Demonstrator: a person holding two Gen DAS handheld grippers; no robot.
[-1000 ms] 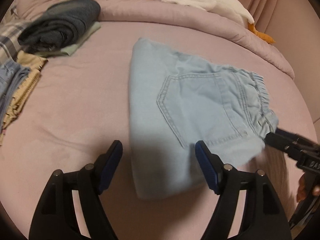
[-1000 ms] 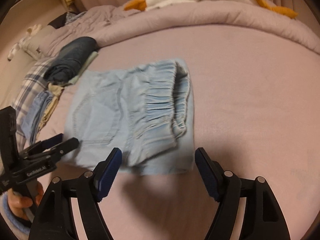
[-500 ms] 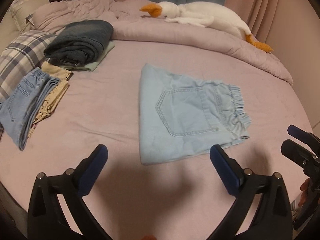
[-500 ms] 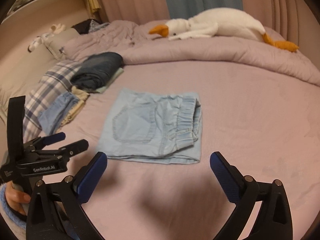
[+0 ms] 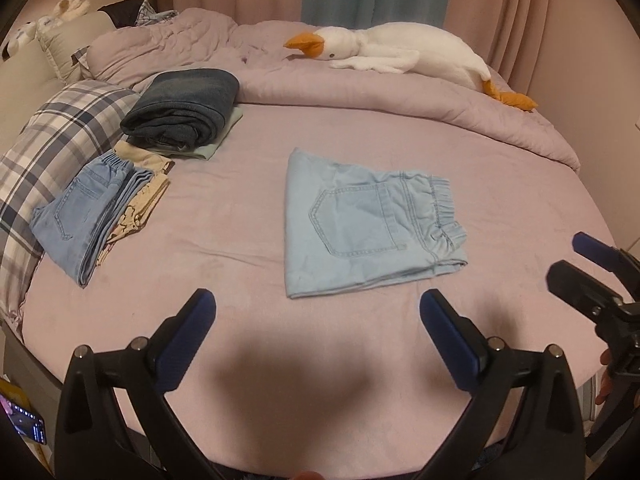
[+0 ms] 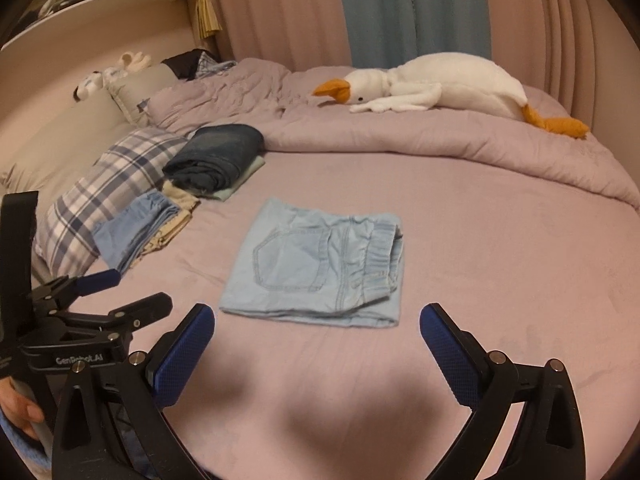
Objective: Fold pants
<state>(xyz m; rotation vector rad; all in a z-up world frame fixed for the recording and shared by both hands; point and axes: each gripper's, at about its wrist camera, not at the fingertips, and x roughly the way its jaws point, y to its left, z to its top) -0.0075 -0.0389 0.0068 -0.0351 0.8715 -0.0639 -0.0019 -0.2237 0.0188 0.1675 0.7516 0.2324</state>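
Low at 6 o'clock in the left wrist view, left gripper [image 5: 318, 330] spread wide, blue pads [image 5: 186, 344] far apart, nothing between them, hovering over bare bed sheet [image 5: 224, 240]. Pointing forward and slightly down at the bed. Right gripper [image 6: 317, 334] same pose in its own view: wide apart, empty, above the sheet. Right gripper also shows at 3–4 o'clock in the left view, jaws apart, fingertips of a hand [image 5: 604, 384] on its handle. Left gripper seen at 8 o'clock in the right view, also parted, a hand [image 6: 22, 414] gripping it at the bottom edge.

Pants [image 5: 366, 222] light blue denim, folded into a flat rectangle, back pocket up, elastic waistband toward 3 o'clock, lying on the sheet just beyond both grippers, touched by neither.

Folded clothes pile [image 5: 92, 216] at 9 o'clock, dark jeans [image 5: 182, 108] at 10–11. Plaid pillow [image 5: 56, 148] beside them. Plush goose [image 5: 404, 54] at 1 o'clock on the rumpled duvet [image 5: 360, 92]. Curtains [image 6: 416, 12] behind.
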